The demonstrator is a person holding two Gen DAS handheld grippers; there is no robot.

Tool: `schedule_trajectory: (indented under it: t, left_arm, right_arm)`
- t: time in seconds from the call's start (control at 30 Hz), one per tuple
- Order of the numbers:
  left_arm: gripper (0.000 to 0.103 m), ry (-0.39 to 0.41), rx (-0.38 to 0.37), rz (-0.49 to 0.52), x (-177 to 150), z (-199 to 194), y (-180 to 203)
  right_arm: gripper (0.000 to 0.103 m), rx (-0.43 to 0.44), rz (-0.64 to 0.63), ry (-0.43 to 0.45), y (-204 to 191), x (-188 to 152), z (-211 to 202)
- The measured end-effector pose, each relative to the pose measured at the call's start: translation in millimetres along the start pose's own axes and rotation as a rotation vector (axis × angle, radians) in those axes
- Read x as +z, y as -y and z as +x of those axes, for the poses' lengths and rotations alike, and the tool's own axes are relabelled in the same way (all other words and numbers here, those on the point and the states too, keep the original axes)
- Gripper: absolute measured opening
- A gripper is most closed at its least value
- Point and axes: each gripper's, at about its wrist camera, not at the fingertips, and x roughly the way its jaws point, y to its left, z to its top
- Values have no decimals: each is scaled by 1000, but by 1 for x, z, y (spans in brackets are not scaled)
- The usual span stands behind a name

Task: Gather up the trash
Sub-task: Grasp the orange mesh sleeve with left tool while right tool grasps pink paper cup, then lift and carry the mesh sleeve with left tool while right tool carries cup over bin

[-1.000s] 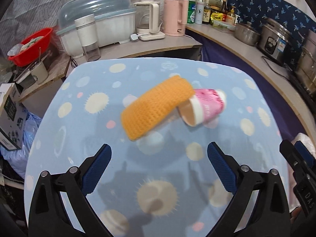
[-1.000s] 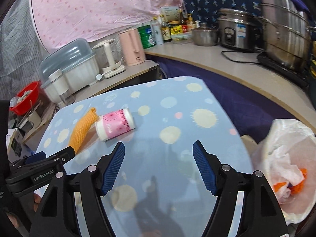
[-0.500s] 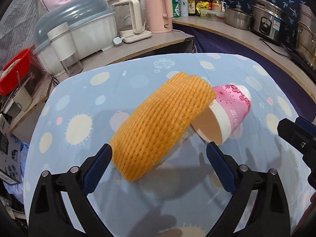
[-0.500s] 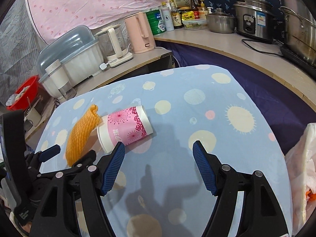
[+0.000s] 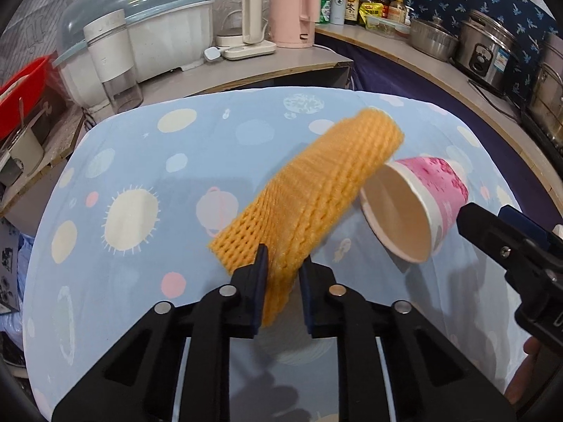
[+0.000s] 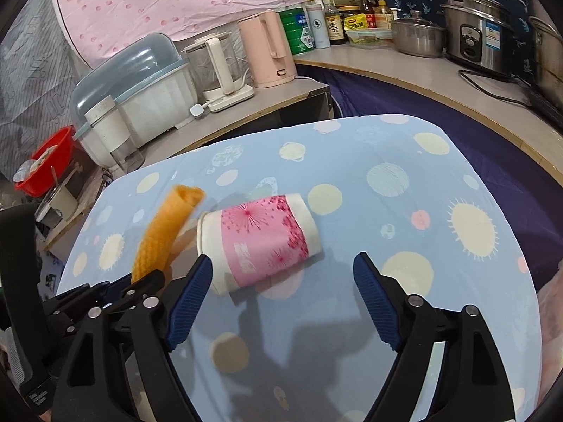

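Orange foam net [image 5: 316,190] crowds paper cup's [image 6: 262,242] left; right side free.

Left gripper [image 5: 283,274] tilted down, jaws just closed to narrow gap; right gripper [image 6: 281,293] jaws just widened, apart.

A table [image 6: 404,161] covered by a light blue cloth printed with cream suns and pale dots is seen across the middle of both views; a pink flowered paper cup [image 6: 262,242] is laid on its side at frame centre; an orange foam net [image 6: 163,232] is found just left of it.
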Motion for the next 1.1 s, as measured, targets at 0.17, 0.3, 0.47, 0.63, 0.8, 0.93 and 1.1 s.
schedule_trajectory:
  t: [0.17, 0.3, 0.47, 0.63, 0.8, 0.93, 1.1]
  left_arm:
    - [14, -12, -18, -49, 3, -3, -9]
    - [14, -19, -24, -63, 3, -2, -11]
    - [14, -30, -38, -83, 3, 1, -12]
    - [14, -32, -41, -88, 3, 3, -14]
    - [14, -28, -33, -80, 2, 1, -11]
    - [14, -22, -39, -90, 2, -6, -11]
    - [12, -7, -52, -83, 1, -25, -4]
  right_arm:
    - [84, -13, -58, -19, -12, 2, 15]
    - [87, -20, -98, -17, -19, 4, 26]
    - [90, -25, -145, -48, -25, 7, 41]
    - [85, -20, -140, -63, -25, 5, 48]
    - [83, -16, -137, -46, -27, 3, 43]
    - [82, -14, -122, -24, -25, 3, 31]
    - [82, -22, -112, 3, -20, 0, 6]
